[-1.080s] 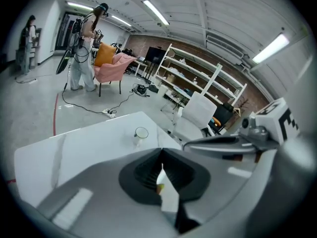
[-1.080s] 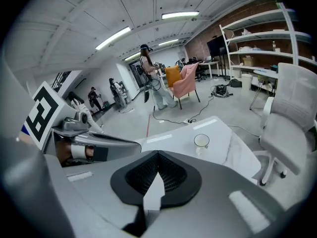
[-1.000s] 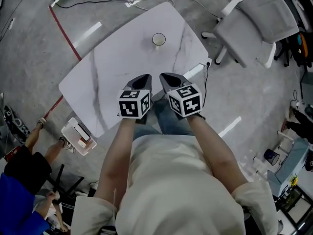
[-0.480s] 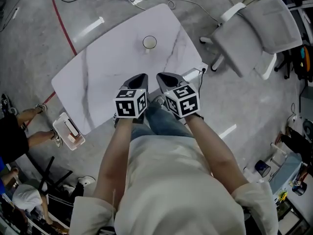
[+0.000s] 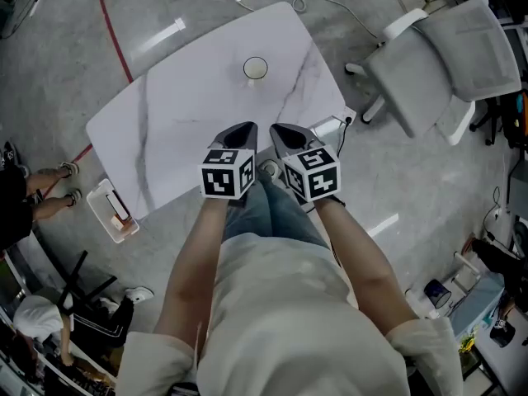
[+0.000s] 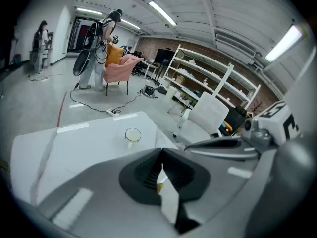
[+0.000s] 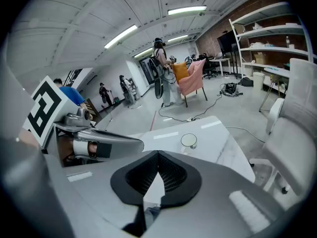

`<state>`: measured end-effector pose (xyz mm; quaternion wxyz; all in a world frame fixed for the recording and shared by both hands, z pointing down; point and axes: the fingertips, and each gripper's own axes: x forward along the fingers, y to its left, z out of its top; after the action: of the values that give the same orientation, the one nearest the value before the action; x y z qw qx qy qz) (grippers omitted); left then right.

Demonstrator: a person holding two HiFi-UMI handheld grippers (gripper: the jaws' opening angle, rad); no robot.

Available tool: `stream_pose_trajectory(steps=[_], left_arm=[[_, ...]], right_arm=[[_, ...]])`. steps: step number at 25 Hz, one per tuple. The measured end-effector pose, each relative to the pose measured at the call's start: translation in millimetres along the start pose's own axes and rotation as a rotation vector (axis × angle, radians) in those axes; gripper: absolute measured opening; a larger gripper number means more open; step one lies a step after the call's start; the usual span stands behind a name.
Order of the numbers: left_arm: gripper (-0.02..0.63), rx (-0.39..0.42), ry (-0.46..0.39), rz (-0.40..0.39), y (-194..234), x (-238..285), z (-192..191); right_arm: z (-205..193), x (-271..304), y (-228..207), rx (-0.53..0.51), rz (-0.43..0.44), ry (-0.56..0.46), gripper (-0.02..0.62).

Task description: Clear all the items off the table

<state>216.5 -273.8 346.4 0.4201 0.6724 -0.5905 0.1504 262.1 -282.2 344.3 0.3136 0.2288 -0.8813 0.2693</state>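
Head view: both grippers are hovering side by side over the near edge of the bench (image 5: 181,114), cubes facing up at me.

Left gripper (image 5: 244,129): its jaws are sitting pressed fully together and holding nothing. In the left gripper view only bare bench surface is showing past the tips (image 6: 161,151).

Right gripper (image 5: 279,129): its jaws are likewise closed tight and gripping nothing; the right gripper view (image 7: 158,155) is confirming it.

Cup (image 5: 255,68): it is standing upright at 12 o'clock from the grippers, toward the far edge of the bench, well apart from both sets of tips. It is the only item showing on the white marbled top. It is showing in the left gripper view (image 6: 132,135) and the right gripper view (image 7: 188,141) too, straight ahead.

Surroundings: a grey office chair (image 5: 445,64) is standing off the bench at 2 o'clock. A small tray (image 5: 114,213) is lying on the floor at 8 o'clock, just beside the bench corner. A red floor line (image 5: 115,35) is running under the bench at 10 o'clock.
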Motion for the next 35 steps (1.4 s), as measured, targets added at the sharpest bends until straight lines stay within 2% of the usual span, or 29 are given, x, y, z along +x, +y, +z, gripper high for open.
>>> stream_pose_trajectory(steps=[9,16,27,35], left_arm=[[0.009,-0.002,0.007,0.011,14.8,26.7,-1.1],[0.009,-0.034,0.018,0.011,38.2,59.1,-5.3],[0.009,-0.067,0.088,0.023,96.1,138.7,-24.6],[0.009,-0.086,0.103,0.042,130.4,173.8,-32.5]], right_arm=[[-1.4,24.5,-21.2,0.017,-0.018,-0.007,0.0],[2.3,60.3,-47.9,0.016,-0.028,-0.01,0.002],[-17.8,137.3,-94.7,0.063,-0.022,0.046,0.059],[-26.0,180.6,-121.3,0.047,-0.034,0.06,0.118]])
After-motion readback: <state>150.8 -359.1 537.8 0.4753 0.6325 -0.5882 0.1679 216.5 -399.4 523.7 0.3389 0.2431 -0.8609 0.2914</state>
